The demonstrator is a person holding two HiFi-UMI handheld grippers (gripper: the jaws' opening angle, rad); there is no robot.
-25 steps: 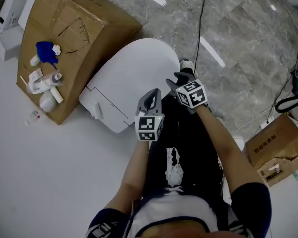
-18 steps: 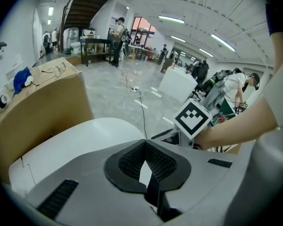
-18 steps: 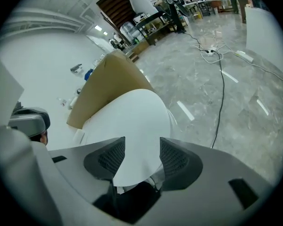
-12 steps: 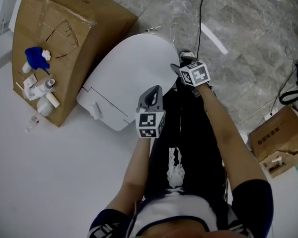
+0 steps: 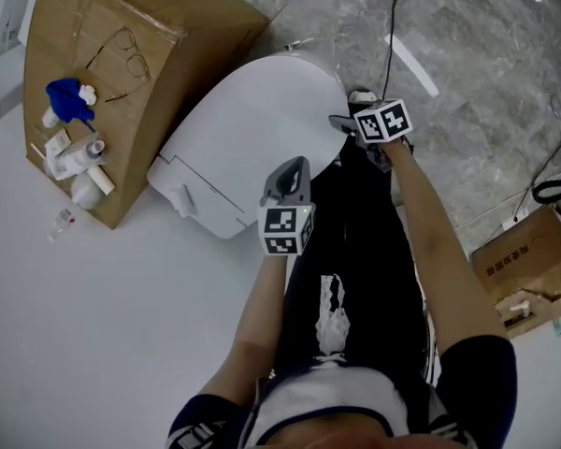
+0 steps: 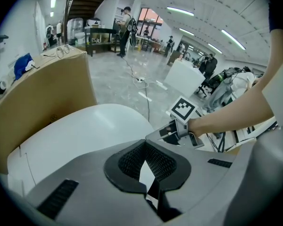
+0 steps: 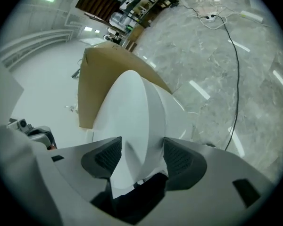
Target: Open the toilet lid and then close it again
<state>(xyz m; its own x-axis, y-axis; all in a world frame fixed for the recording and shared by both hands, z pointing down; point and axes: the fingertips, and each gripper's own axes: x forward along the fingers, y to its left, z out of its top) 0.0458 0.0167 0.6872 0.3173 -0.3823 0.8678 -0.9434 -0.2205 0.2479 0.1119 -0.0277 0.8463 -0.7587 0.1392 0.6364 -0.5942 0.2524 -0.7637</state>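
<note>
Shifted up-frame, right gripper [image 5: 343,123] has just been spreading its jaws around the toilet lid's [image 5: 252,129] right edge; left gripper [image 5: 294,167] pressed together.

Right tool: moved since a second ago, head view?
Yes. The right tool has gone up-picture, closing on the front rim of the toilet lid. Its jaws have just been opening, with the lid's edge between them.

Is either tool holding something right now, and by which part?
Nothing is held. The right tool, jaws just opened, straddles the front edge of the toilet lid without pressing; the left tool is shut, empty.
</note>
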